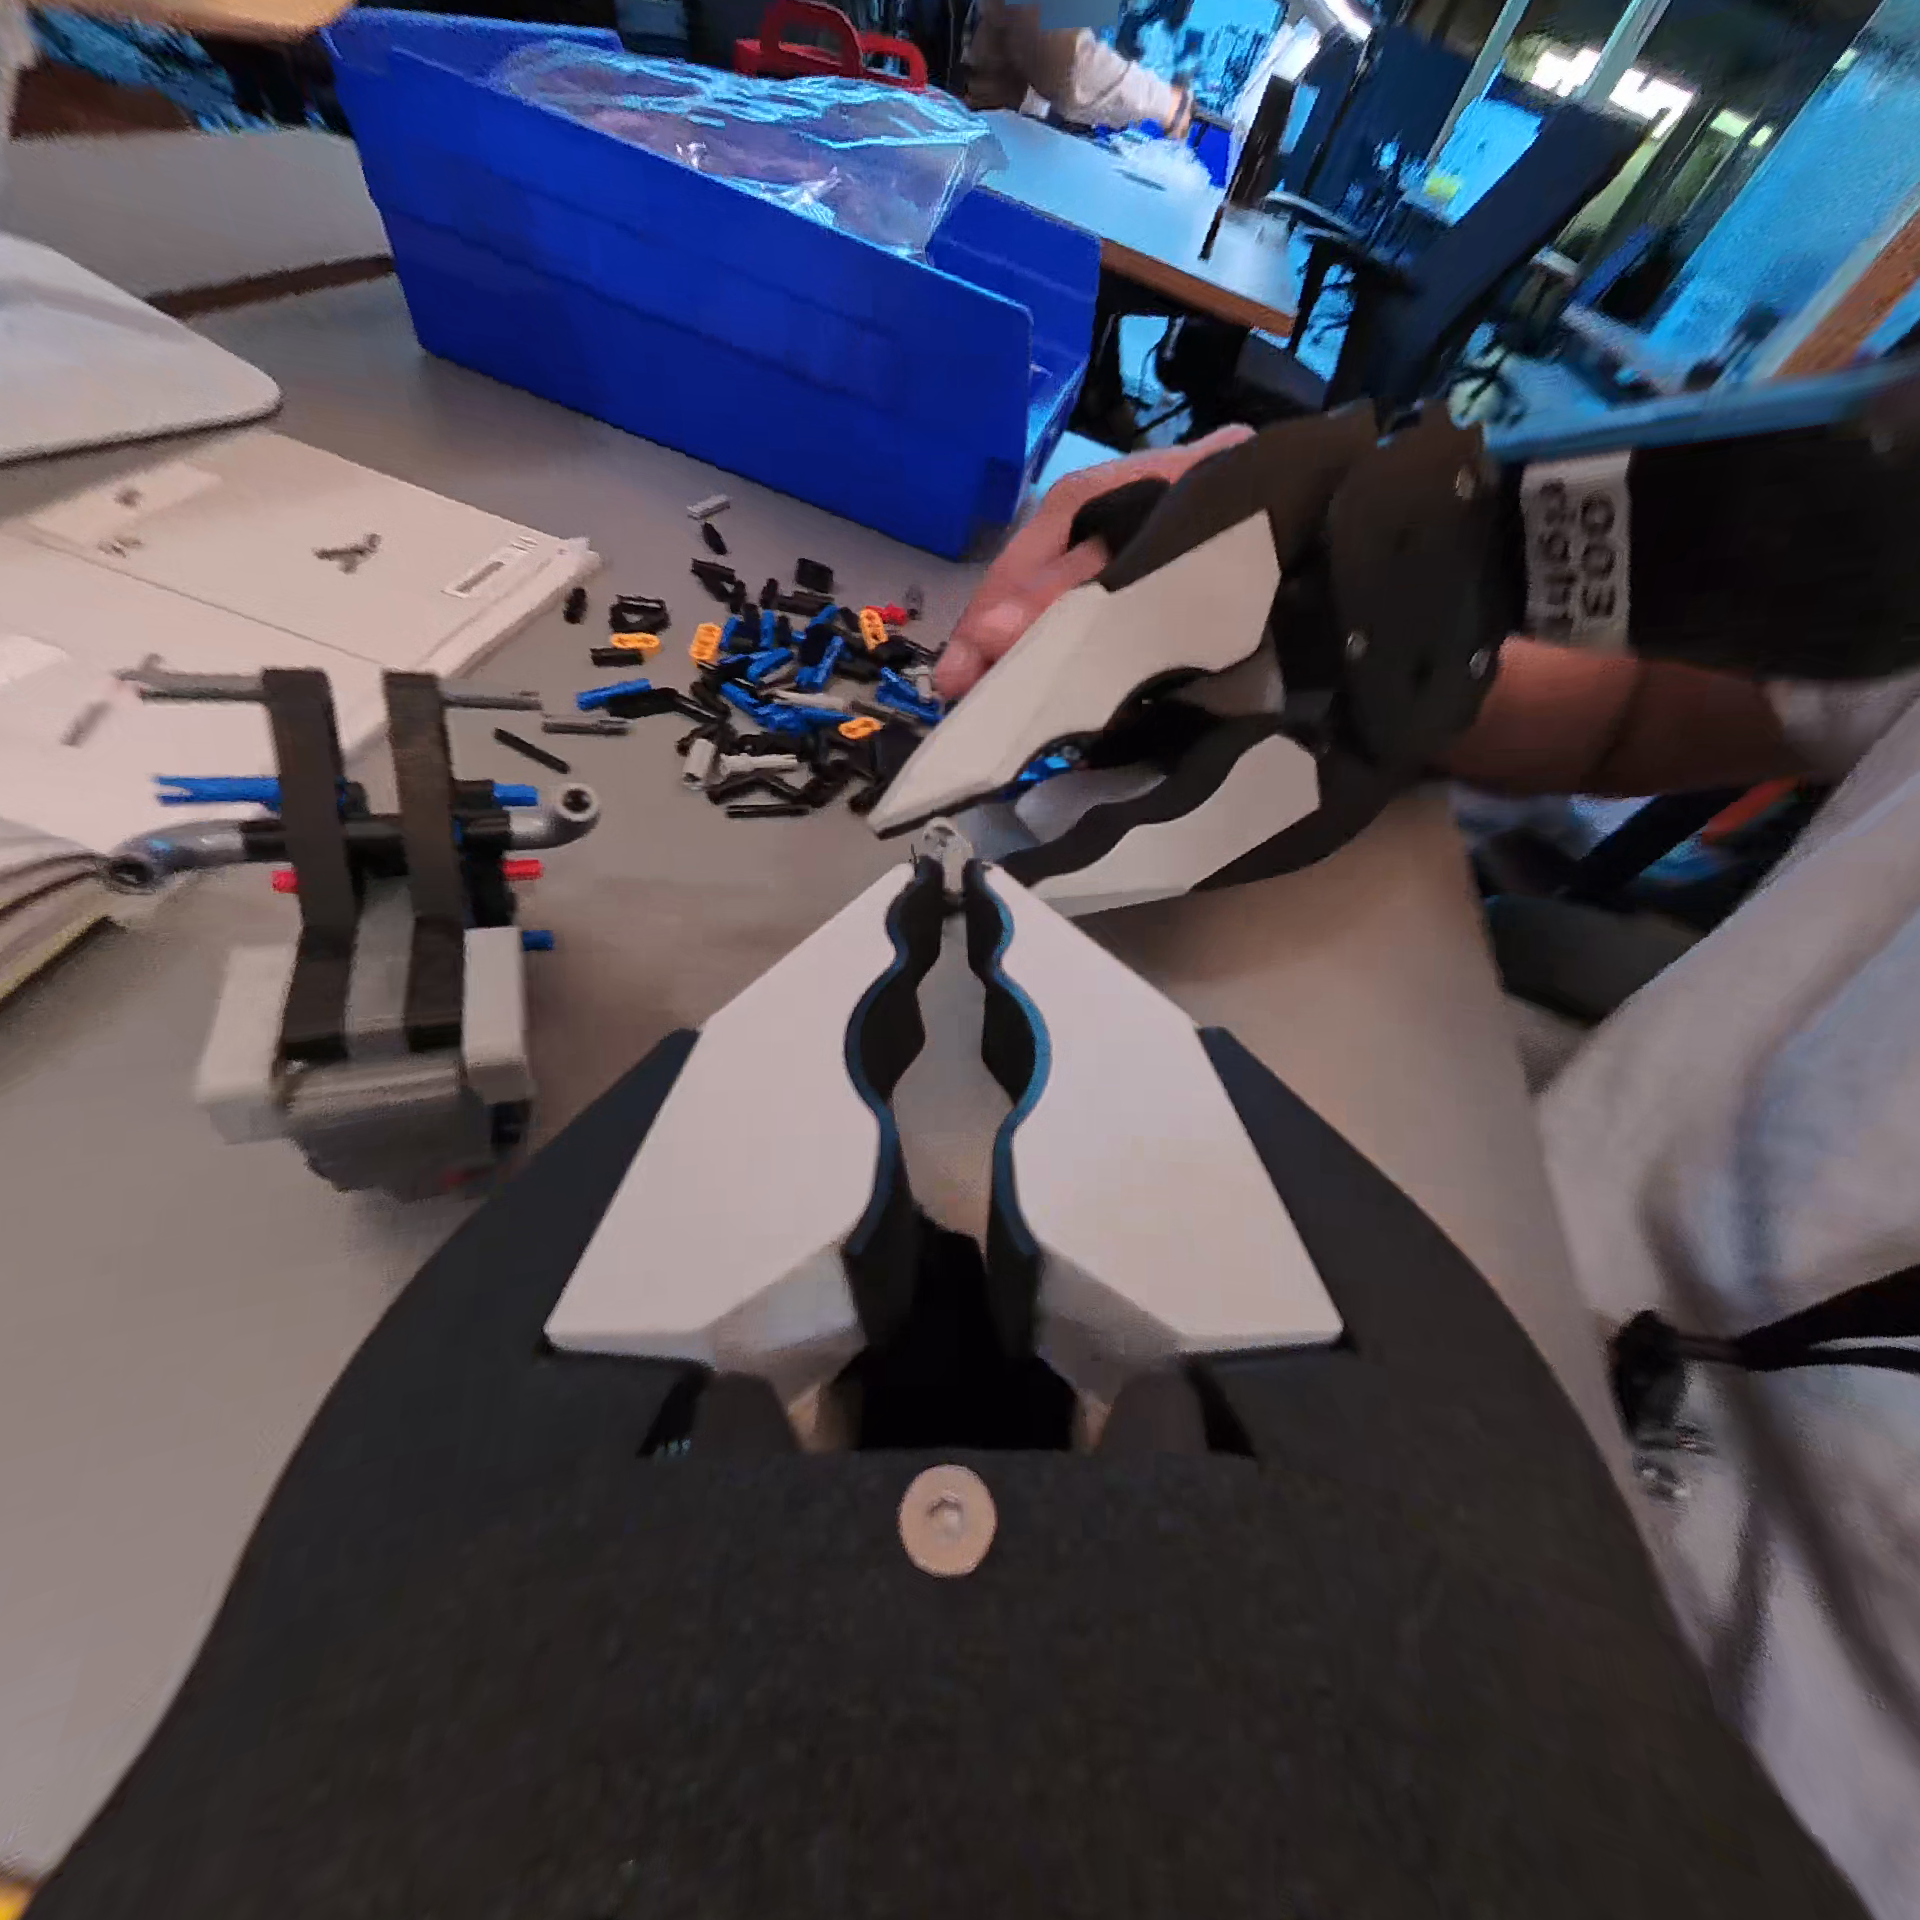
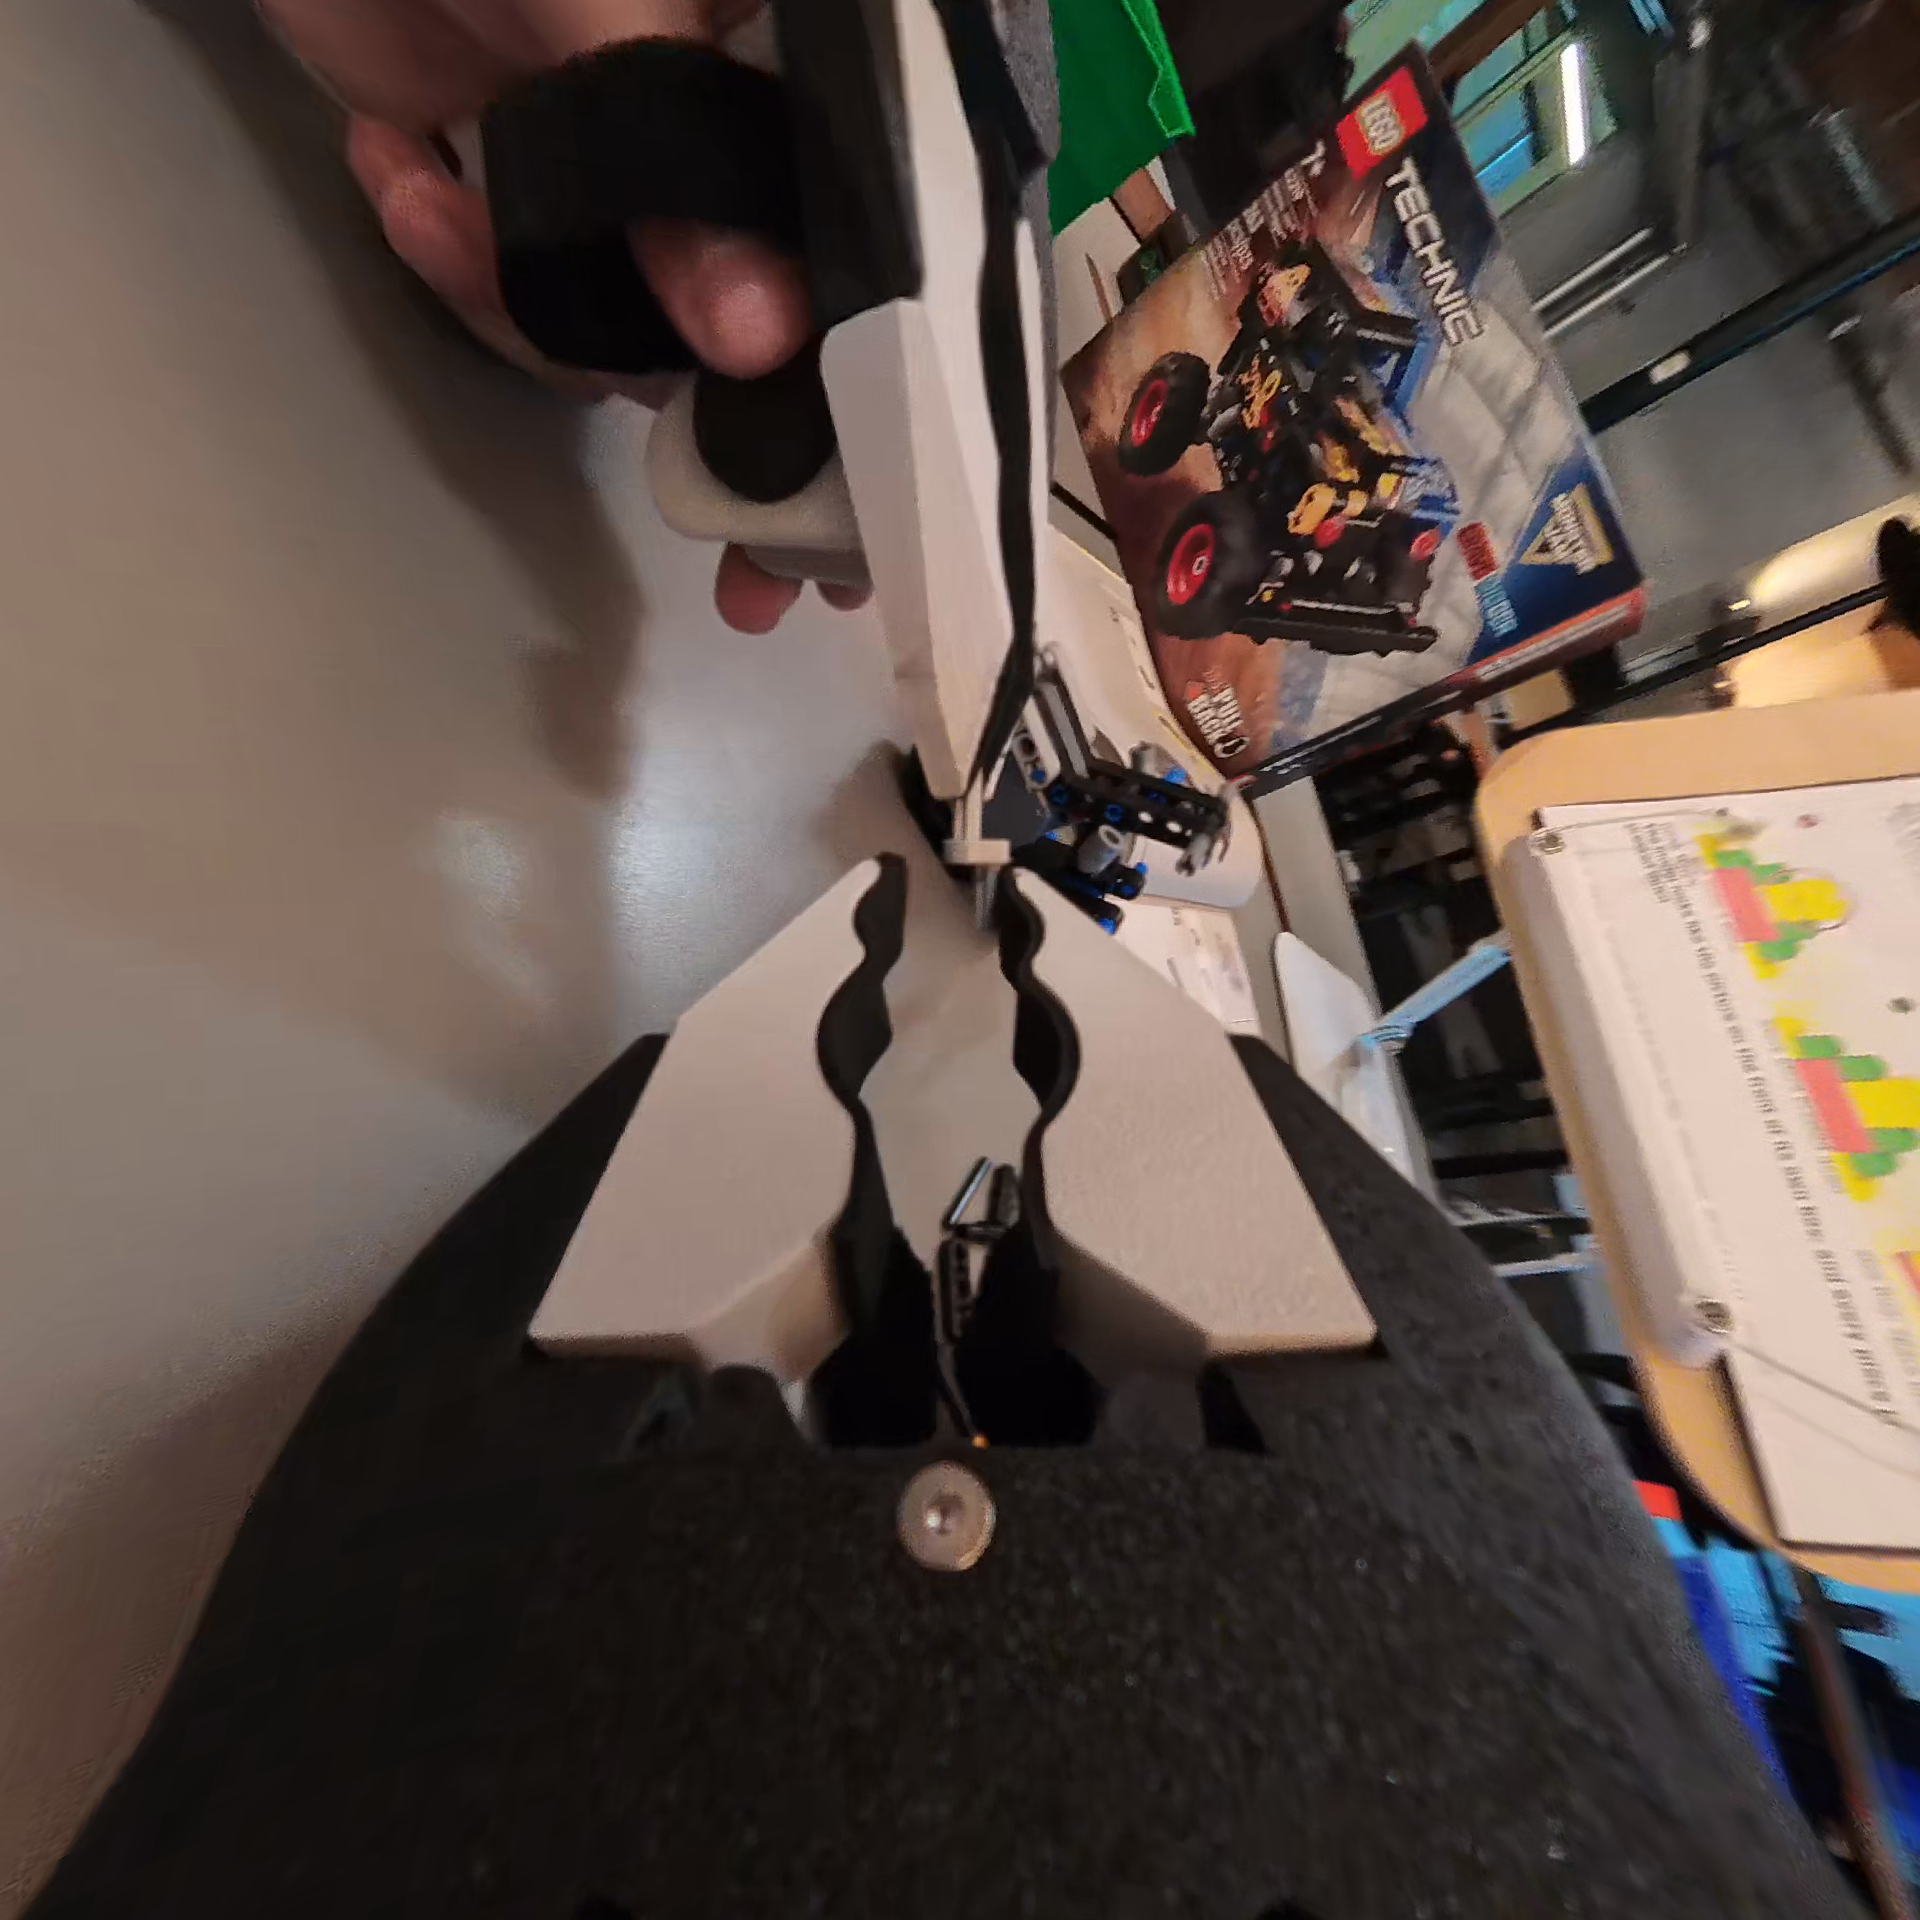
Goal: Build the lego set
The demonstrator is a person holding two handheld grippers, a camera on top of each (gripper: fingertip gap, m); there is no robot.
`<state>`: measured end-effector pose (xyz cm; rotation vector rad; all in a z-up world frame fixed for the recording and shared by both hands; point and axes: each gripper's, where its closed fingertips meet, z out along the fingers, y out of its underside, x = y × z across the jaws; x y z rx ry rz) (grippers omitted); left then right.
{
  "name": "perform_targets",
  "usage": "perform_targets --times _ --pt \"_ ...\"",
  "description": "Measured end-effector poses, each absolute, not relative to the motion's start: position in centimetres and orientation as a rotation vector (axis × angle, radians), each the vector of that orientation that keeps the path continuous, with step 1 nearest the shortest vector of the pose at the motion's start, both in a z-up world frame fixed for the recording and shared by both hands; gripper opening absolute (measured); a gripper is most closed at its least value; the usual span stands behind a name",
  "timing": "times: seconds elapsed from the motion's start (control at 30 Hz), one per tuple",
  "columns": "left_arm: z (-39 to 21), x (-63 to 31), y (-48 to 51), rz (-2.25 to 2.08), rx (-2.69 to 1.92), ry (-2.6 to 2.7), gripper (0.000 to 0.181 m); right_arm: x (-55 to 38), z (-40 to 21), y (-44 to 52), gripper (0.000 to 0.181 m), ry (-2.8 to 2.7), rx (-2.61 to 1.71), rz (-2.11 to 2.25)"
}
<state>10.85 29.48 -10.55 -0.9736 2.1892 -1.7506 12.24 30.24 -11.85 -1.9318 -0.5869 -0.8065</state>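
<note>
My left gripper (image 1: 940, 883) is shut on a small light grey piece (image 1: 940, 844), held above the table. My right gripper (image 2: 945, 873) is open, with its tips on either side of that piece (image 2: 977, 852); whether they touch it I cannot tell. In the left wrist view the right gripper (image 1: 943, 847) comes in from the right. The part-built model (image 1: 364, 935), black and grey with blue and red pins, stands on the table to the left. It also shows in the right wrist view (image 2: 1101, 810), partly behind the left gripper. A pile of loose pieces (image 1: 779, 686) lies beyond the tips.
A blue bin (image 1: 727, 312) with a clear plastic bag stands at the back. The open instruction booklet (image 1: 260, 561) lies at the left. The set's box (image 2: 1351, 416) stands behind the model. A board with a printed sheet (image 2: 1766, 1091) lies at the right. A person sits at a far table. The tips of both grippers are at nearly the same place.
</note>
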Motion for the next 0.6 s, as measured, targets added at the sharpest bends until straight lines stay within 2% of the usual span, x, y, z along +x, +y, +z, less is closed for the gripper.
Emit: perform_targets --times 0.07,0.17,0.4,0.6 --pt "-10.6 10.7 29.3 -1.787 -1.016 2.205 0.002 12.5 -11.6 30.2 0.008 -0.614 -1.908 -0.883" --pt "-10.7 10.5 29.2 -1.759 -0.967 2.215 0.002 12.2 -11.6 30.0 0.008 -0.618 -1.908 -0.851" --pt "-12.5 11.3 30.5 -1.264 -0.571 2.203 0.003 11.2 -10.8 29.7 0.009 -0.543 -1.909 -0.624" --pt "-12.7 10.7 29.8 -1.177 -0.444 2.196 0.003 12.1 -11.3 29.2 0.000 -0.520 -1.940 -0.613"
